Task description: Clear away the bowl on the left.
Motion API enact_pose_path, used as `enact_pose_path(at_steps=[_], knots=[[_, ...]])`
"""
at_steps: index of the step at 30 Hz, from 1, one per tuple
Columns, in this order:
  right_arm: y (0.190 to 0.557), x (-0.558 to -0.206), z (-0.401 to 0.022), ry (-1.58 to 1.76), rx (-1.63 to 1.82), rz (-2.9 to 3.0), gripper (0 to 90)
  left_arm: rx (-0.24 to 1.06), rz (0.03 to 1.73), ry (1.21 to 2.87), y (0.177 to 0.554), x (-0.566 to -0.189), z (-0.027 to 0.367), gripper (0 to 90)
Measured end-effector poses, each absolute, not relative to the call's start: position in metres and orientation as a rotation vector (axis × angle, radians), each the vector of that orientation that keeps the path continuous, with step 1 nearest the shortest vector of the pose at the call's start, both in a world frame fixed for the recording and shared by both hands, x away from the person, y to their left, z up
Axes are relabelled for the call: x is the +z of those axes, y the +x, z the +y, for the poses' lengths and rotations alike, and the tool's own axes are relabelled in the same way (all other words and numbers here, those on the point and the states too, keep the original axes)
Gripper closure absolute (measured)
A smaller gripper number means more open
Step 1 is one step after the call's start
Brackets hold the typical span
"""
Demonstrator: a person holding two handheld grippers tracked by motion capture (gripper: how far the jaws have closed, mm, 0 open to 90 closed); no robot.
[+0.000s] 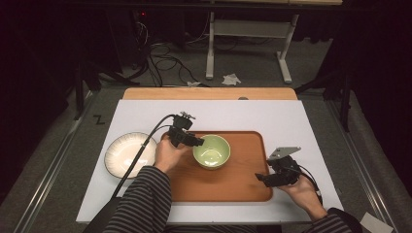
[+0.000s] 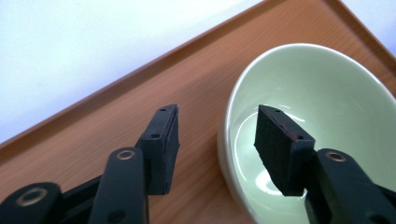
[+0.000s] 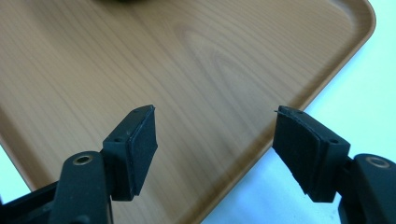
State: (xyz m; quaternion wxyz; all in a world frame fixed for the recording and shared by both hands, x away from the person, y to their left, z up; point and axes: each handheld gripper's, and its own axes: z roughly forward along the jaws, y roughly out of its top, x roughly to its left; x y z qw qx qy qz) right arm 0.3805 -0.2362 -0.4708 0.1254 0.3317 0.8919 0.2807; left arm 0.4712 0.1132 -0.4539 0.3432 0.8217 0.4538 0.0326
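1. Left hand-held gripper (image 1: 198, 141): jaws parted to a middling gap and straddling the near rim of the green bowl (image 1: 212, 151), one jaw inside, one outside; pads clear of the rim in the left gripper view, nothing gripped.
2. Green bowl: upright on the wooden tray (image 1: 243, 184), left of the tray's centre.
3. Right hand-held gripper (image 1: 259, 177): jaws spread wide, empty, over the tray's right front edge.
4. White plate (image 1: 127, 154): on the desk (image 1: 272, 116), just left of the tray.
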Motion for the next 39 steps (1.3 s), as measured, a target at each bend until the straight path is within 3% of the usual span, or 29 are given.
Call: enact_pose_path(at_steps=[39], knots=[[0.381, -0.472, -0.236, 0.972, 0.811, 2.6, 32.0, 0.173, 1.191, 2.045, 0.429, -0.425, 0.175, 45.3]])
